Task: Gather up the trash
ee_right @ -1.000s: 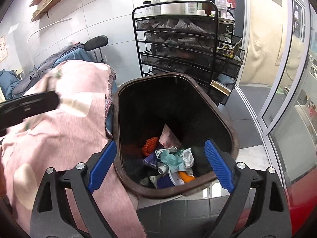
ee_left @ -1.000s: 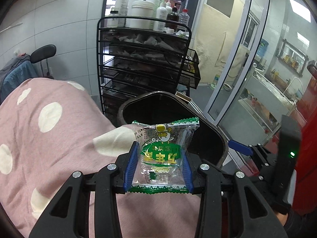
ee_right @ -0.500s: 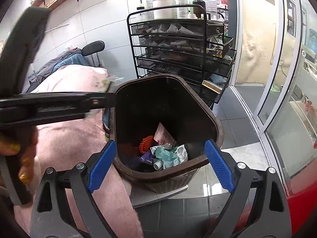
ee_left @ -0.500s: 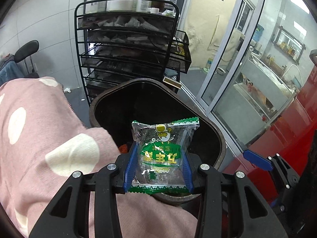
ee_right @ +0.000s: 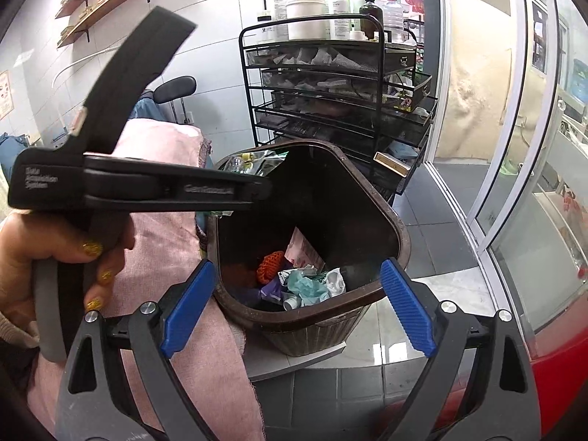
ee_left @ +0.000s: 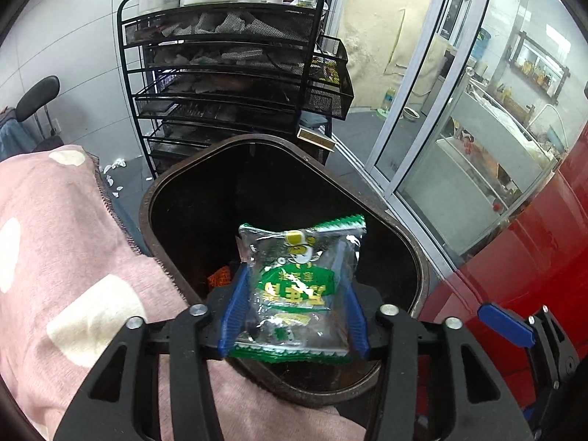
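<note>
Your left gripper (ee_left: 294, 316) sits over the bin (ee_left: 415, 257) w/ the wrapper (ee_left: 297, 290) between its blue ribbed pads (ee_left: 235, 312). Jaws are opening right now; the packet is between them, pads look to be letting go of its sides, and it hangs above the bin mouth. The wrapper is crinkly clear plastic, roughly square, w/ zigzag green sealed edges top and bottom, a green printed band w/ yellow characters, and a small cartoon figure near the top.

The bin is dark brown plastic, rounded-trapezoid rim, dark smooth inside, ribbed outer wall seen from the right wrist cam. Trash (ee_right: 308, 283) lies at its bottom: crumpled teal and white paper, an orange mesh piece, a pinkish card, purple bits.

Your right gripper (ee_right: 294, 308) is wide, nothing between its blue pads, pointing down at the bin's near rim. In that view your left hand (ee_right: 22, 268), gold-painted nails, wraps the grey handle of the black left tool, which reaches over the bin's left edge; the wrapper peeks out beyond its tip.

A pink cloth (ee_left: 55, 257) w/ cream dots, soft woven texture, frayed hem, touches the bin's left side. Behind the bin stands a black wire-mesh cart (ee_left: 220, 84), several shelves, white bottles (ee_right: 305, 7) and one brown bottle on top. Glass door w/ alu frame to the right; glossy red surface (ee_left: 533, 242) beside the bin.
</note>
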`<state>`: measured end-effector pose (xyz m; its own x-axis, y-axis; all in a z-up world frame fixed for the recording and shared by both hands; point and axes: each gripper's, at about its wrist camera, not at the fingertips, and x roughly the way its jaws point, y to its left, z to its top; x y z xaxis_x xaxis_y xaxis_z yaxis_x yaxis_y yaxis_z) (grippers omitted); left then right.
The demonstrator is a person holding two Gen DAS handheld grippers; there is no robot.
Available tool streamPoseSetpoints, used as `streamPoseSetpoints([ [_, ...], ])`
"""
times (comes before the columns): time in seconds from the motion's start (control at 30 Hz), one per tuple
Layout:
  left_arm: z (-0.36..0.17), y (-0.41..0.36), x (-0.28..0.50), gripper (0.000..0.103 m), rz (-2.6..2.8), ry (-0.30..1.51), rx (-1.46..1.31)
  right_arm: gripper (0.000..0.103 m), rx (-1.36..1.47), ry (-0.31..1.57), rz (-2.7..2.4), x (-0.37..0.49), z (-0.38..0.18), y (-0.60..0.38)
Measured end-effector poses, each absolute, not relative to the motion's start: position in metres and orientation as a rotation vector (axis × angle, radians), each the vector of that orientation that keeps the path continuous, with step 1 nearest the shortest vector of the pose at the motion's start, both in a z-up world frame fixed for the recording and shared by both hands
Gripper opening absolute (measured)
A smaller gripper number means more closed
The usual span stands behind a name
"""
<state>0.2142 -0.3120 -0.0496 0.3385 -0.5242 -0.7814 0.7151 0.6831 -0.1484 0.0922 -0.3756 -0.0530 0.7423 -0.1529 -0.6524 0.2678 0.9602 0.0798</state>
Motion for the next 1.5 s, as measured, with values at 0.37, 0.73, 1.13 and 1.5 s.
streamPoseSetpoints([
  [0.37,-0.039,-0.301,0.211,0.081,-0.803,0.857,0.206,0.090,0.159,0.692,-0.230,0.092,-0.050,-0.370],
  [0.73,-0.004,-0.257,0.192,0.093,-0.741,0.709,0.153,0.091,0.145,0.684,-0.240,0.092,-0.045,-0.367],
  [1.13,0.018,-0.171,0.165,0.098,-0.562,0.602,0.064,0.098,0.124,0.645,-0.222,0.100,-0.031,-0.351],
  [1.5,0.021,-0.082,0.125,0.098,-0.279,0.539,0.035,0.098,0.106,0.570,-0.079,0.107,-0.012,-0.289],
])
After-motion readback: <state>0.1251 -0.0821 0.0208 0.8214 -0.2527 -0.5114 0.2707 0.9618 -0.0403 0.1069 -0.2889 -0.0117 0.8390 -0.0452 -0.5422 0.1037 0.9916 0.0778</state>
